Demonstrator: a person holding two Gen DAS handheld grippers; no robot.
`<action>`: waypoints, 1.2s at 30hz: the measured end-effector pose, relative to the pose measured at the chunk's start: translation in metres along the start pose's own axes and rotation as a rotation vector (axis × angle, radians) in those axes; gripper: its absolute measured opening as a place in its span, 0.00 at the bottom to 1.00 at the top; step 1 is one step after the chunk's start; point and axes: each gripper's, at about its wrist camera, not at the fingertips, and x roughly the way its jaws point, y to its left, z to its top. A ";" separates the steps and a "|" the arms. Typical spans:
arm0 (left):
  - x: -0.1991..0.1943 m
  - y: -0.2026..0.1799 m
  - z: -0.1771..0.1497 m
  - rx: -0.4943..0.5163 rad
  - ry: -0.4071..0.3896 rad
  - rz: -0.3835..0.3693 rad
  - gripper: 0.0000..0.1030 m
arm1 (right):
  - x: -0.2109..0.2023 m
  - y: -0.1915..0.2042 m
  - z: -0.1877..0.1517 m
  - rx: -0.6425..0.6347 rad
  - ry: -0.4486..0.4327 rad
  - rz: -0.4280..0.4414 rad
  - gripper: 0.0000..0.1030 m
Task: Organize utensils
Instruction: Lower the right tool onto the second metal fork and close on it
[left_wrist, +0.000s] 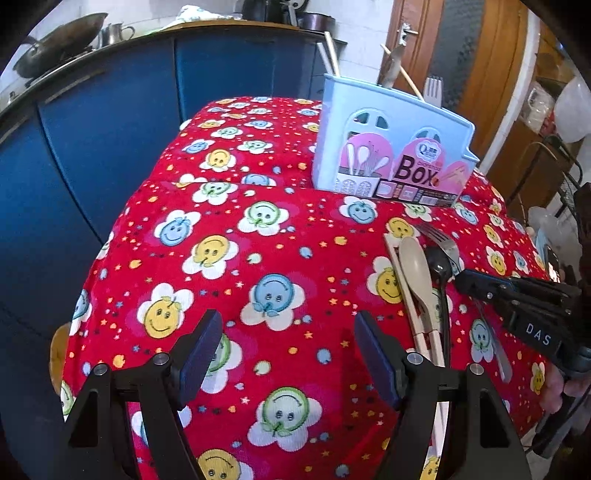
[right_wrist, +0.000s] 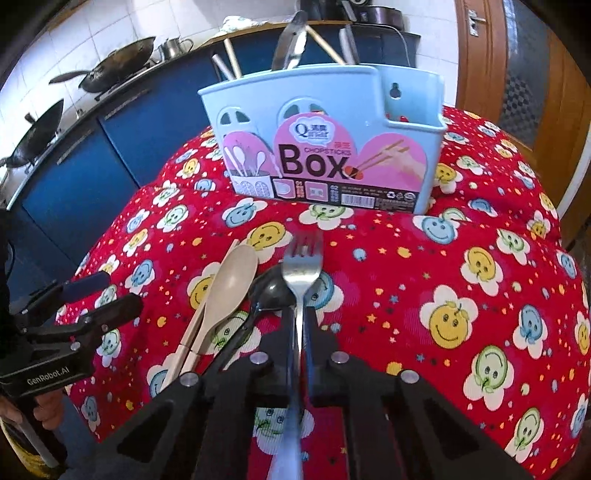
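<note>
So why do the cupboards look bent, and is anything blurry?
Both views: fisheye lenses bow the blue cupboards and leave dark corners. Right wrist view: the fork handle smears into blur near the lens, while the chopsticks box stays sharp. Left wrist view: daylight is even, without harsh glare.

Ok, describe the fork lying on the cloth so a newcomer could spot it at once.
Start at the blue chopsticks box on the red smiley tablecloth. In front lies a row of utensils: beige spoon, black spoon, then the metal fork. It alone has tines, and the right tongs grip its handle.
</note>
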 end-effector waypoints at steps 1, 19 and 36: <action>0.000 -0.002 0.000 0.008 0.004 -0.005 0.73 | -0.002 -0.002 -0.001 0.007 -0.005 -0.005 0.05; 0.014 -0.037 0.001 0.043 0.098 -0.114 0.73 | -0.034 -0.047 -0.033 0.105 -0.035 -0.014 0.05; 0.023 -0.044 0.011 0.080 0.156 -0.054 0.73 | -0.034 -0.053 -0.037 0.120 -0.046 0.025 0.05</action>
